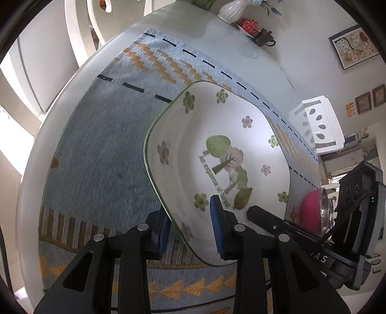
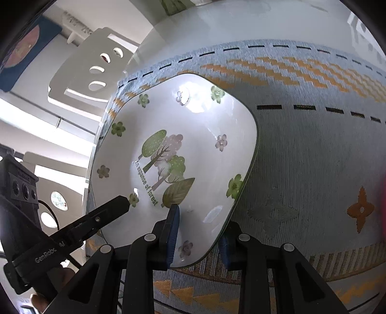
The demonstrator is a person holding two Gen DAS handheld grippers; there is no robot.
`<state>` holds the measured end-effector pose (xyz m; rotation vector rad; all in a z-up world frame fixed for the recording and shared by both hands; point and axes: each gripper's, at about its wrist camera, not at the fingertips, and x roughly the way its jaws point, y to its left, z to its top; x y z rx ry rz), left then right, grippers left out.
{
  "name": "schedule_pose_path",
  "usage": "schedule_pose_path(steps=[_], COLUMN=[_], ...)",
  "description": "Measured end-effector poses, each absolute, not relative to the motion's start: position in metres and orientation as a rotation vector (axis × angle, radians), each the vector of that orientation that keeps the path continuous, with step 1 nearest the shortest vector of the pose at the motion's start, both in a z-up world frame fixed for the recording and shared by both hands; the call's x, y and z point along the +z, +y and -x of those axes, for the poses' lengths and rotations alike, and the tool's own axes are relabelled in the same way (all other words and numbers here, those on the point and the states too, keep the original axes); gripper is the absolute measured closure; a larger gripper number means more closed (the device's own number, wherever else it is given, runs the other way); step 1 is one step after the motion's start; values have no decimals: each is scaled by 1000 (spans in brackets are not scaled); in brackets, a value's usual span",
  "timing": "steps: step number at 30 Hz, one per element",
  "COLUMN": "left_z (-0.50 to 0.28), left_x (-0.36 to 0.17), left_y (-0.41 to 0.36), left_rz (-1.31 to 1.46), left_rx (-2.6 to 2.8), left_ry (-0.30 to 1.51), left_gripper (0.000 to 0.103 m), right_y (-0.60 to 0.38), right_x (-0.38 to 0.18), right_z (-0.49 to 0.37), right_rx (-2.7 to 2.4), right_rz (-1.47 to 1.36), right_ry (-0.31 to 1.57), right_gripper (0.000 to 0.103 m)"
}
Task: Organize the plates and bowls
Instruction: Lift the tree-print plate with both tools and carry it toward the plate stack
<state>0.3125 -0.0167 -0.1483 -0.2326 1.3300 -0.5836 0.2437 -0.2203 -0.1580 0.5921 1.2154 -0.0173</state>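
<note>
Plate [image 1: 217, 154] fills most of the left wrist view. It is white w/ a green rim, little flowers and a tree pic in the middle. It sits tilted over a blue and orange woven mat [image 1: 101, 149] on the white table [image 1: 31, 183]. Left claw [image 1: 190, 224] has its two blue pads, one on each side of the plate's near edge, pinching the plate. Other claw's black finger pokes in from the right, over the plate's corner. Pink bowl [image 1: 311, 210] w/ a shiny metal rim sits just past that, on the right. Far back on the table are a white vase [image 1: 231, 9], a dish of red stuff [image 1: 248, 25] and a dark teapot [image 1: 264, 38]. White chair [image 1: 318, 125] stands beside the table.

Right wrist view: same plate [image 2: 193, 149], words "An expanse of forest" on it. Right claw [image 2: 199, 238] pinches the plate's near edge, one blue pad on top, the other mostly hidden under the rim. Left claw [image 2: 126, 203] reaches in from the left, tip on the plate. Mat [image 2: 301, 157] lies under it all. White chair [image 2: 96, 67] is at the back left.
</note>
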Motion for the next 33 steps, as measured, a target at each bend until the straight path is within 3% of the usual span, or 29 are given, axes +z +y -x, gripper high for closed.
schedule_pose_path(steps=[14,18,33], left_z=[-323,-322,-315], left_x=[-151,-150,-128], left_y=[-14,-18,-30], left_rz=[219,194,104], left_rx=[-581,-574,-593], left_ry=[1317,1308,1231], left_gripper=[76,74,74], right_y=[-222,-216,-204], right_x=[-155,-153,-133], right_z=[-246,-250,-255], right_rx=[-37,-28,-21], right_rz=[-563,-516,-309], right_ry=[1205,1202,1132], right_gripper=[74,66,69])
